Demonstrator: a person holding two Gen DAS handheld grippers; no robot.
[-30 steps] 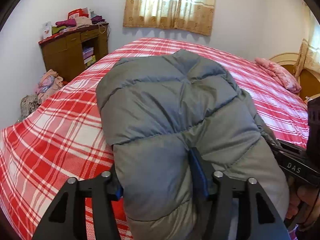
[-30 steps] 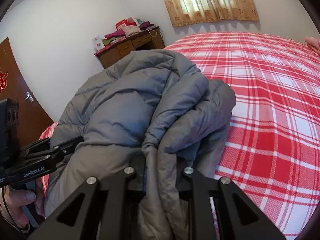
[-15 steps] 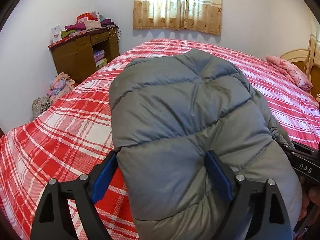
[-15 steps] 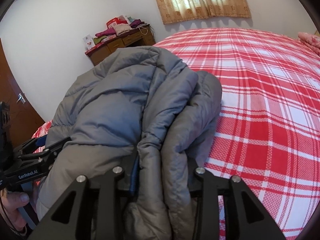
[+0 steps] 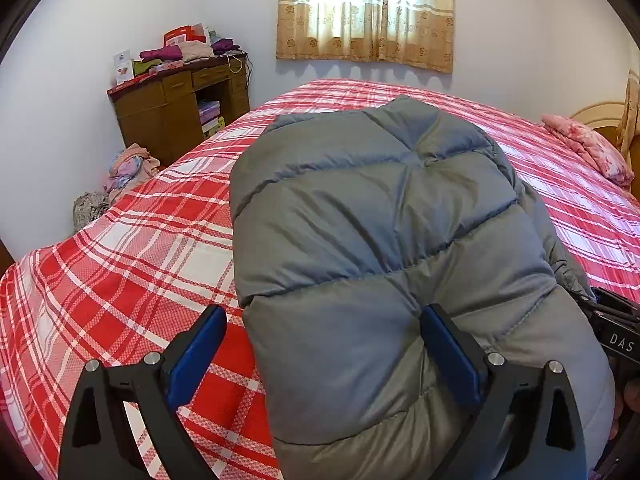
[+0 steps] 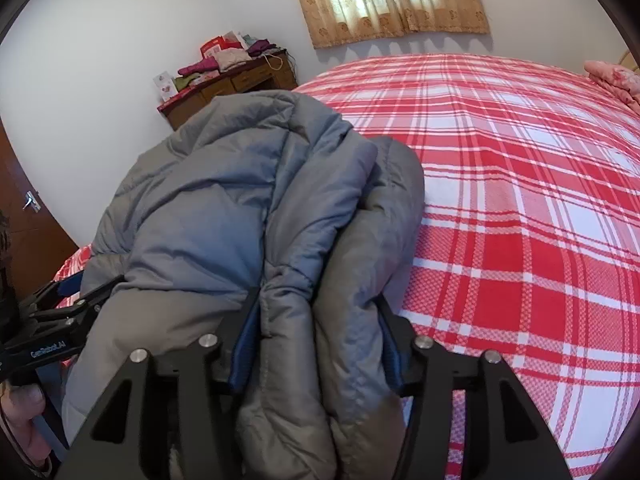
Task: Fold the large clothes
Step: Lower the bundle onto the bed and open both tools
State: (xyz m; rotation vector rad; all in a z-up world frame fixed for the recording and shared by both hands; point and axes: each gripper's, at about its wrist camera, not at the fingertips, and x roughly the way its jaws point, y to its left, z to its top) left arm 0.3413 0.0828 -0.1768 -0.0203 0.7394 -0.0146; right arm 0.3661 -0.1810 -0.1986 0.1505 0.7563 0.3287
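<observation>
Grey puffer jacket [image 5: 384,240] bundled/folded on red plaid bed [image 5: 132,264], near edge closest to cameras. Left gripper [image 5: 324,344]: jaws spread wide; right blue pad [image 5: 448,356] pressed into jacket's padded edge, left pad [image 5: 196,352] over bedspread, apart from fabric. Not clamping. Right gripper [image 6: 316,340]: jaws partly spread with 2 thick jacket folds bunched between pads, both pads touching fabric. Wooden dresser [image 5: 180,108] against far wall, pink pillow [image 5: 588,148] at headboard side.

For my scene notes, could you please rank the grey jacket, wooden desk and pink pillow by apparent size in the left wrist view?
1. Grey jacket, nearest the camera, so enlarged.
2. Wooden desk.
3. Pink pillow, partly cut off.
</observation>
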